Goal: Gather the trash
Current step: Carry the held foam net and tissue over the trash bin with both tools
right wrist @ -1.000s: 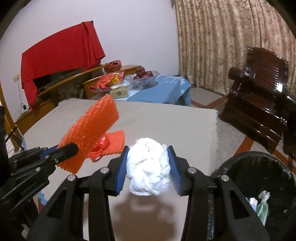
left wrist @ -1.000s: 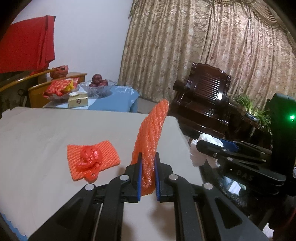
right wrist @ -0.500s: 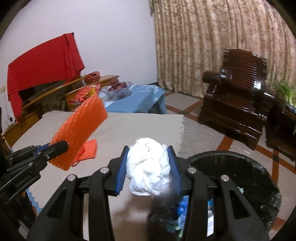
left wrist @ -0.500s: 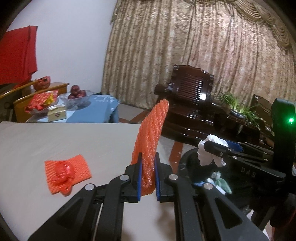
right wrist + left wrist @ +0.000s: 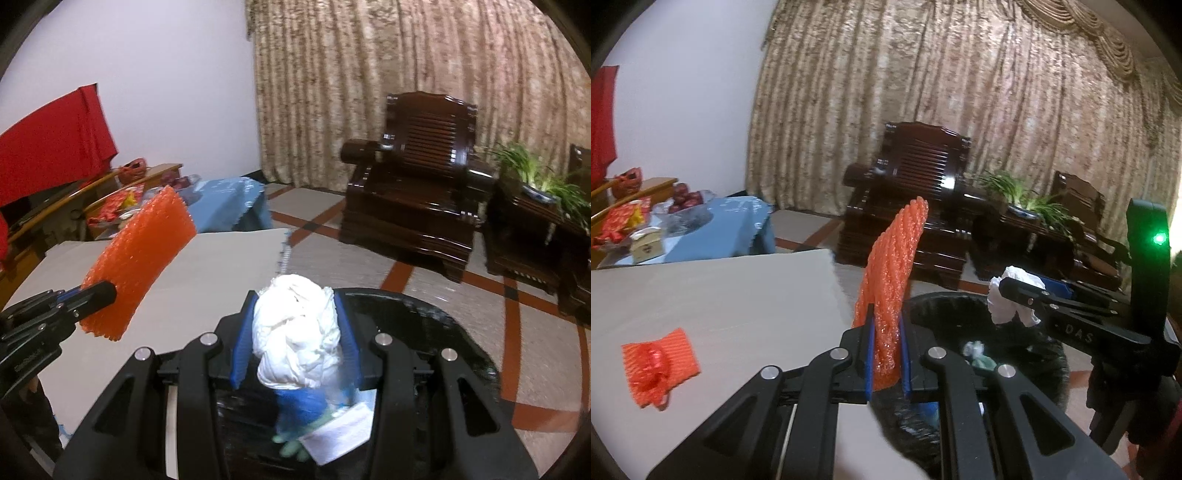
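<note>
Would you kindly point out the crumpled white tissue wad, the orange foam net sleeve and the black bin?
crumpled white tissue wad (image 5: 295, 332), right wrist view, middle.
orange foam net sleeve (image 5: 894, 273), left wrist view, mid-length.
black bin (image 5: 424, 306), right wrist view, far rim.

Foam net (image 5: 892, 280): you hold an orange one with a ribbed mesh pattern.
Tissue wad (image 5: 297, 332): you grip plain white.
Pads (image 5: 240, 347): blue on black fingers.
Bin (image 5: 424, 317): glossy black.
Table (image 5: 720, 295): pale beige, plain.
Second net (image 5: 659, 365): orange, with red plastic on it.
Curtain (image 5: 960, 92): beige-gold, mottled pattern.
Armchair (image 5: 413, 188): dark reddish brown.
Cloth (image 5: 229, 203): light blue.
</note>
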`<state>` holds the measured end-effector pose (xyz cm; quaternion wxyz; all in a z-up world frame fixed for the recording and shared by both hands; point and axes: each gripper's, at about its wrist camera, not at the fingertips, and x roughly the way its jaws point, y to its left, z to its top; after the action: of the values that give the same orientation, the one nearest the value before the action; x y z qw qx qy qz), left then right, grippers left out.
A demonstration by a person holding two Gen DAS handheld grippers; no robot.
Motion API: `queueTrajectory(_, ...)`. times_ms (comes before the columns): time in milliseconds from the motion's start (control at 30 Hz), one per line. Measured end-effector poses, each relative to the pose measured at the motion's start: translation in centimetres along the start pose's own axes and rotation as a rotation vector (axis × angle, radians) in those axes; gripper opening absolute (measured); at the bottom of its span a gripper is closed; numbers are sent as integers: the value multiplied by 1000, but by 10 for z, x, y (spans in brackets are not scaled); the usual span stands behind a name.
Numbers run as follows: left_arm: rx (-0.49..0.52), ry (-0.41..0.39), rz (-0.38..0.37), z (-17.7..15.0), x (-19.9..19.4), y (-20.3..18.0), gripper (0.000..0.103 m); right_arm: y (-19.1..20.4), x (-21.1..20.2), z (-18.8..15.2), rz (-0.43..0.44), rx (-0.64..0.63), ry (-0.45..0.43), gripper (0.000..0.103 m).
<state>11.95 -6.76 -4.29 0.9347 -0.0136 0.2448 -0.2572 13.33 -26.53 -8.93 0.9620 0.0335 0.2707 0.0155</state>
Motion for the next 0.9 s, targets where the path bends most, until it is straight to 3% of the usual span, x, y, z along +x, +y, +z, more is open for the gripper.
queueTrajectory(400,41,47,-97,-2,44,-47,11,-60,-6,-18,-106,46,8,40)
queueTrajectory(900,82,105,-135,-7,92,-74,11,-96,15,-33,-157,84,59,40)
